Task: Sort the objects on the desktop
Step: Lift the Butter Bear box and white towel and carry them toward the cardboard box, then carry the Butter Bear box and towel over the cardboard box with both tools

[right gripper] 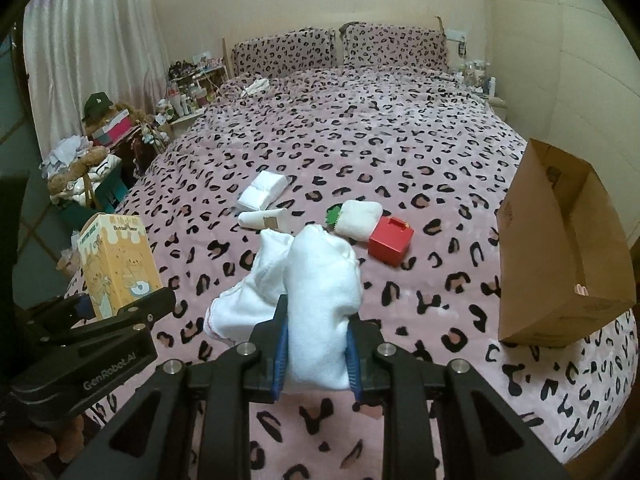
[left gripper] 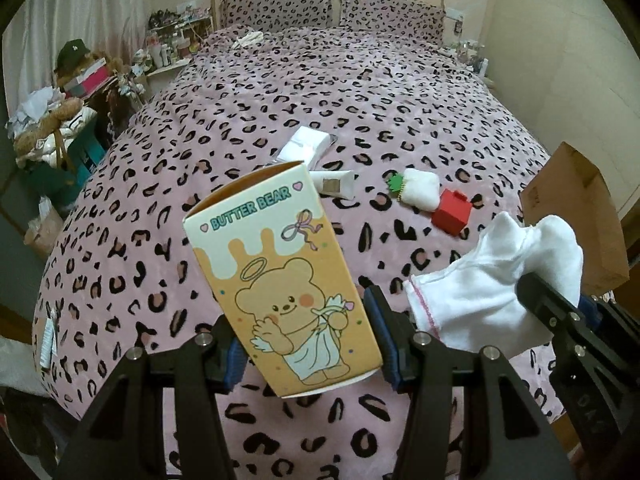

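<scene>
My left gripper (left gripper: pixel 308 344) is shut on a tall cream and orange Butter Bear box (left gripper: pixel 280 276), held tilted above the bed; the same box (right gripper: pixel 116 264) shows at the left of the right wrist view. My right gripper (right gripper: pixel 316 356) is shut on a bunched white sock (right gripper: pixel 316 300), which hangs to the right of the box as a white sock (left gripper: pixel 492 280) in the left wrist view. On the bedspread farther off lie a red box (right gripper: pixel 390 242), a rolled white towel with a green tag (right gripper: pixel 358 218), a white tube (right gripper: pixel 266 218) and a white packet (right gripper: pixel 262 188).
An open brown cardboard box (right gripper: pixel 560 248) stands on the right side of the leopard-print bed (right gripper: pixel 360 140). Cluttered shelves, bags and a cap on a pile (right gripper: pixel 96 128) line the left of the bed. Two pillows (right gripper: pixel 340 50) lie at the head.
</scene>
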{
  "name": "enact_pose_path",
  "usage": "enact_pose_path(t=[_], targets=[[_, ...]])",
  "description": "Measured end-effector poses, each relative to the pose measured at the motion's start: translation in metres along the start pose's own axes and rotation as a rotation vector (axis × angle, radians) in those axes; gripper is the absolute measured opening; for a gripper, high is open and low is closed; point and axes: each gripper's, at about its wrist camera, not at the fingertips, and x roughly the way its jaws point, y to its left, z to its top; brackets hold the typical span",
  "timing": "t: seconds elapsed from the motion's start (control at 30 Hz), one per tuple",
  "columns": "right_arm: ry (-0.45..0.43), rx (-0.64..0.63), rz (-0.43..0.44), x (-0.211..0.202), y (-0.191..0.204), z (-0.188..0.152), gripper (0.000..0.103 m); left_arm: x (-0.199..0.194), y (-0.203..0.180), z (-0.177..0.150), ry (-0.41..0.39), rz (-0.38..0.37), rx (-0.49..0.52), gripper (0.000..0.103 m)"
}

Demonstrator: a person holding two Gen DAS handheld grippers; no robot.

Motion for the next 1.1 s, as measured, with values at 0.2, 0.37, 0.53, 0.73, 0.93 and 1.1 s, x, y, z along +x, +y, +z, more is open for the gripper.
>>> enact_pose_path(t=[0.2,0.37,0.53,0.73,0.93,1.1], targets=[[-0.007,0.01,-0.013,-0.01,-0.006,-0.003,0.024,-0.01,-0.012,-0.003,-0.005,-0.008,0.029,0.053],[-0.009,0.024,-0.034,-0.017,-0.015,-0.007,0.024,-0.015,-0.026,-0.006,-0.006,-0.017,0.055,0.053],[-0.009,0.041,-0.049,-0.022,-0.024,-0.012,0.024,-0.018,-0.04,-0.008,-0.007,-0.027,0.082,0.053],[-0.018,0.064,-0.072,-0.03,-0.036,-0.015,0.024,-0.02,-0.053,-0.01,-0.005,-0.043,0.11,0.053],[-0.028,0.086,-0.106,-0.041,-0.051,-0.017,0.024,-0.025,-0.07,-0.01,-0.013,-0.064,0.148,0.053],[-0.037,0.1,-0.134,-0.049,-0.062,-0.019,0.024,-0.03,-0.085,-0.01,-0.025,-0.077,0.18,0.053]])
